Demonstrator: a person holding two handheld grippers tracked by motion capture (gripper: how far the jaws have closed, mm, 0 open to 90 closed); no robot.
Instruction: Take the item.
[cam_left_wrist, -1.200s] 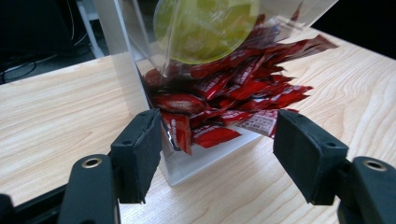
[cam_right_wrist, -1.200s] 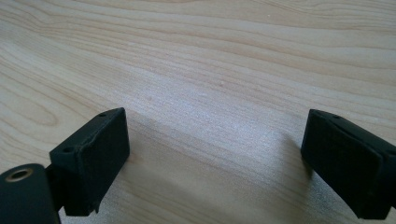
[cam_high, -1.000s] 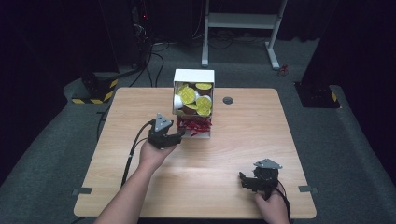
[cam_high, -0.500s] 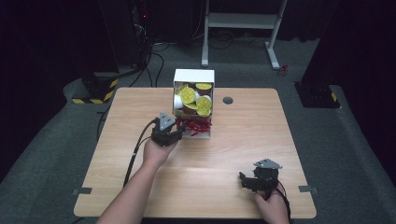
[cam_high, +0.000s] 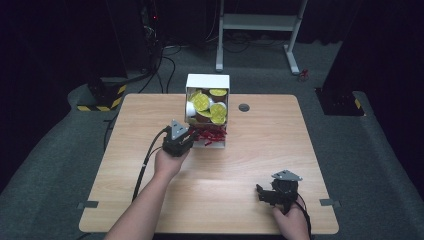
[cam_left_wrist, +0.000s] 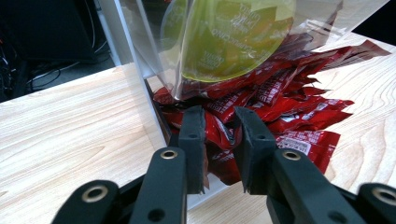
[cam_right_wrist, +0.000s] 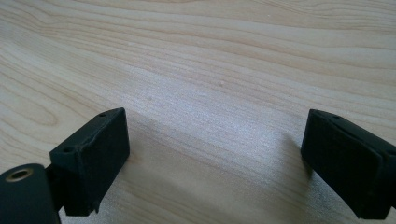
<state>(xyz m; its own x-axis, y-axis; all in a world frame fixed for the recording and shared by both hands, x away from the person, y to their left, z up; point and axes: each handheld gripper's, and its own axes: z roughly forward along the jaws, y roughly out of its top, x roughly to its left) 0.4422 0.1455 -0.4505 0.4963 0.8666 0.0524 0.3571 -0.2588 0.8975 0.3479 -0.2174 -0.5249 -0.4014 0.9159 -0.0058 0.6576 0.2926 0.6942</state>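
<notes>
At the dispenser's foot, the left tool, just closing, pinches a light, crinkly, slippery red sachet mid-body; right tool gapes empty.

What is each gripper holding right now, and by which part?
Left gripper, fingers just closing, pinches a red packet at its near end in the dispenser's bottom slot. Right gripper holds nothing.

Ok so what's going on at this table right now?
A person is picking from a white dispenser box on a wooden table. The left gripper sits at the box's bottom opening, and its jaws have just been closing on a red packet from the pile spilling out there. Yellow-lidded cups fill the box above. The right gripper rests open over bare table, holding nothing.
</notes>
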